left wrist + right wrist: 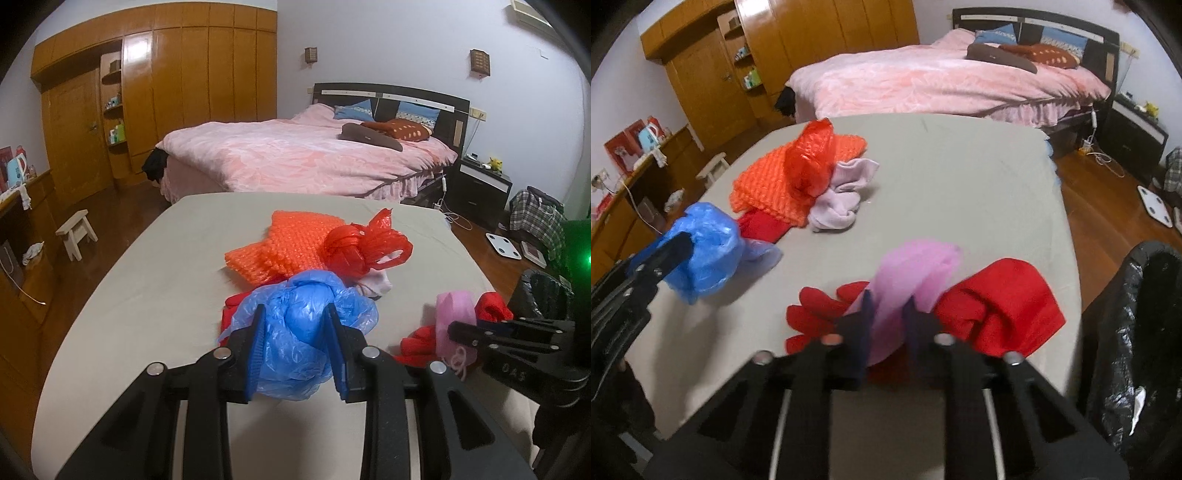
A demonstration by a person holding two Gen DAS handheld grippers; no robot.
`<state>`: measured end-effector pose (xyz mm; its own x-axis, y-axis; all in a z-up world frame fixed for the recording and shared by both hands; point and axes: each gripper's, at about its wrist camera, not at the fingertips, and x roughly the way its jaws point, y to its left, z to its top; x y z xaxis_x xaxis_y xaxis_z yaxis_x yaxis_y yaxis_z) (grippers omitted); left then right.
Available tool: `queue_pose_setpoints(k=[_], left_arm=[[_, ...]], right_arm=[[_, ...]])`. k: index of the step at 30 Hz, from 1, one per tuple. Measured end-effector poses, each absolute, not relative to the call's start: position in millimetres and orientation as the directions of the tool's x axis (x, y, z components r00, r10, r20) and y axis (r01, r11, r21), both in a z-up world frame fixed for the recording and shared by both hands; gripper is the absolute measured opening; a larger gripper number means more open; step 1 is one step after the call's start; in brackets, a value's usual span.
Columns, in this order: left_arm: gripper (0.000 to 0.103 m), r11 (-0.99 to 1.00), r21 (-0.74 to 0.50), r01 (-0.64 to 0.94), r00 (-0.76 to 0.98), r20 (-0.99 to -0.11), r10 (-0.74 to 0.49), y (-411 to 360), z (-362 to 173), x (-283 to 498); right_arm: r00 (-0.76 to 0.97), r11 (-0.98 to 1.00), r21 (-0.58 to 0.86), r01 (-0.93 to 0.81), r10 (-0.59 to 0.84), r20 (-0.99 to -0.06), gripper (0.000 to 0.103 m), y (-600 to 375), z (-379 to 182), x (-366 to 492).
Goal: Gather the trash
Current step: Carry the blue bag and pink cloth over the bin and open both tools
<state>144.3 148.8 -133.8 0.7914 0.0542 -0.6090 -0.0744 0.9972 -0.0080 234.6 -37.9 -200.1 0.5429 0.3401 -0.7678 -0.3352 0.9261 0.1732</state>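
Note:
My left gripper [295, 332] is shut on a crumpled blue plastic bag [295, 325], held just above the grey table [147, 288]; the bag also shows in the right wrist view [705, 243]. My right gripper [888, 314] is shut on a pink plastic bag [912, 273], which also shows in the left wrist view [452, 310]. An orange bubble wrap sheet [288, 243] and a knotted red plastic bag [362, 247] lie mid-table. A bin lined with a black bag [1137, 332] stands at the table's right edge.
Red cloth pieces [997, 306] and red gloves [816, 310] lie around the pink bag. Pale socks [842, 199] lie beside the bubble wrap. A pink bed [306, 155], a wooden wardrobe [184, 92] and a small stool [75, 232] stand beyond the table.

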Motion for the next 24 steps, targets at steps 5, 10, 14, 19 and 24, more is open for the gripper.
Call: queue_pose_setpoints(k=[5, 10, 14, 19, 24], left_arm=[[0.031, 0.997, -0.016, -0.070, 0.796, -0.604, 0.046, 148.9, -131.2, 144.3], [0.031, 0.998, -0.018, -0.056, 0.811, -0.583, 0.035, 143.1, -119.1, 140.9], [0.031, 0.999, -0.013, -0.041, 0.821, -0.570, 0.027, 134.4, -108.7, 139.1], [0.031, 1.000, -0.020, -0.015, 0.834, -0.552, 0.001, 120.4, -95.7, 139.6], [0.031, 0.999, -0.025, 0.032, 0.845, -0.534, -0.040, 98.2, -84.4, 142.5]], right_arm=[[0.570, 0.901, 0.210, -0.380, 0.407, -0.714, 0.003, -43.3, -176.4, 224.6], [0.595, 0.893, 0.233, -0.384, 0.433, -0.677, 0.003, -54.0, -150.8, 218.2], [0.622, 0.895, 0.229, -0.383, 0.433, -0.652, 0.003, -62.0, -134.2, 210.1], [0.657, 0.905, 0.217, -0.366, 0.417, -0.629, 0.003, -78.9, -115.9, 200.9], [0.692, 0.920, 0.205, -0.335, 0.387, -0.609, 0.003, -102.4, -102.1, 192.1]])
